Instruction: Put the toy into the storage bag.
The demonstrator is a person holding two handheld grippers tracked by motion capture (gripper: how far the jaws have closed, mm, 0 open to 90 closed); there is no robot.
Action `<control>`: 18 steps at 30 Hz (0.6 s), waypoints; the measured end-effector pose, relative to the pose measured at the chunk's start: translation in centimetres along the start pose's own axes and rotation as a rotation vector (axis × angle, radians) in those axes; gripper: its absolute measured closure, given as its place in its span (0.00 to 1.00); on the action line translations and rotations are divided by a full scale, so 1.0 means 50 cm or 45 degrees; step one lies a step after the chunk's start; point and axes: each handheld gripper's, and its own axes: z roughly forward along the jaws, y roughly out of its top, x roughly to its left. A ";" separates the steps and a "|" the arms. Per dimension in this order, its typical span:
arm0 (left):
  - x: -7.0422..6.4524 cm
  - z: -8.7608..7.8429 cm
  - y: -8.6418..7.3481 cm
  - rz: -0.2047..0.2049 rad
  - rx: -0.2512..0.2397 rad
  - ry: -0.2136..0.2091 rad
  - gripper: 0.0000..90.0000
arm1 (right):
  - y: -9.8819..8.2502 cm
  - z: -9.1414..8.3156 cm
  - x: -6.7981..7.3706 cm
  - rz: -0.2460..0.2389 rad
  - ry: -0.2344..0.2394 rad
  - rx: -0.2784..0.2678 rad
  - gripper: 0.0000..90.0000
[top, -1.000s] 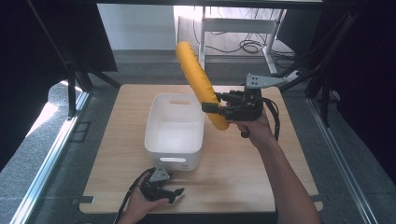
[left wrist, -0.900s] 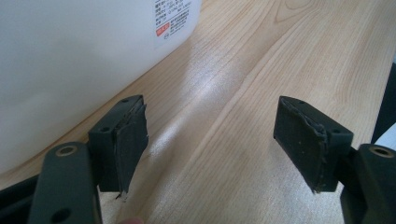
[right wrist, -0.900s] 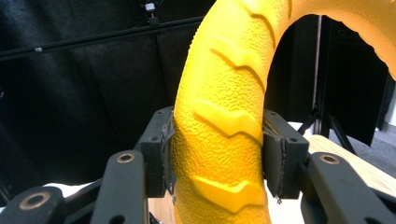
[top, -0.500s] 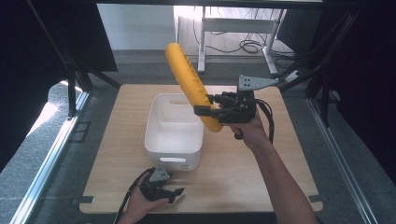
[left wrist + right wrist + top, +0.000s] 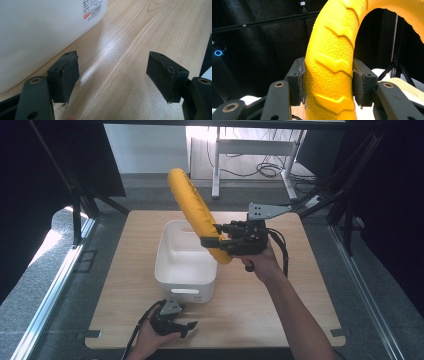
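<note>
I've carried the yellow tyre [image 5: 197,215], clamped in my right gripper [image 5: 212,243], leftward across the table: a second ago it hung beside the right wall of the white bin [image 5: 184,279], and now its lower end sits over the bin's right rim. Its top end has swung further left and leans over the bin's far edge.

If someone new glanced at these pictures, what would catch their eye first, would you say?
The long yellow ridged rubber tube, clamped near its lower end in the right gripper, slants up over the white plastic bin on the wooden table. Near the table's front edge, the left gripper rests with jaws open.
</note>
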 end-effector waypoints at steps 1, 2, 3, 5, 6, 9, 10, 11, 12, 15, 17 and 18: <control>0.000 0.000 0.000 0.000 0.000 0.000 0.29 | 0.000 0.002 0.001 -0.001 0.003 0.001 0.57; 0.000 0.000 0.000 0.000 0.000 0.000 0.29 | 0.000 0.002 0.001 -0.001 0.003 0.001 0.57; 0.000 0.000 0.000 0.000 0.001 -0.001 0.29 | -0.001 0.007 0.004 0.001 0.014 0.005 0.57; 0.000 0.001 0.000 0.000 0.001 -0.001 0.29 | -0.003 0.011 0.005 -0.006 0.017 0.010 0.57; 0.000 0.001 0.000 0.000 0.000 -0.003 0.29 | -0.003 0.011 0.005 -0.006 0.017 0.010 0.57; 0.000 0.000 0.000 -0.003 -0.003 -0.003 0.29 | -0.006 0.020 0.006 -0.007 0.027 0.016 0.57; 0.000 0.000 0.000 -0.004 -0.003 -0.002 0.29 | -0.006 0.020 0.006 -0.007 0.027 0.016 0.57; 0.000 0.000 0.000 -0.003 -0.003 -0.003 0.29 | -0.006 0.024 0.008 -0.008 0.032 0.018 0.57; 0.000 0.000 0.000 -0.003 -0.003 -0.003 0.29 | -0.006 0.024 0.008 -0.008 0.032 0.018 0.57; 0.000 0.000 0.000 -0.001 -0.001 -0.004 0.29 | -0.007 0.028 0.010 -0.003 0.041 0.018 0.57; 0.000 0.000 0.000 -0.002 -0.002 -0.003 0.29 | -0.008 0.033 0.012 -0.006 0.049 0.019 0.57; 0.000 0.000 0.000 -0.002 -0.002 -0.003 0.29 | -0.009 0.035 0.013 -0.008 0.051 0.018 0.57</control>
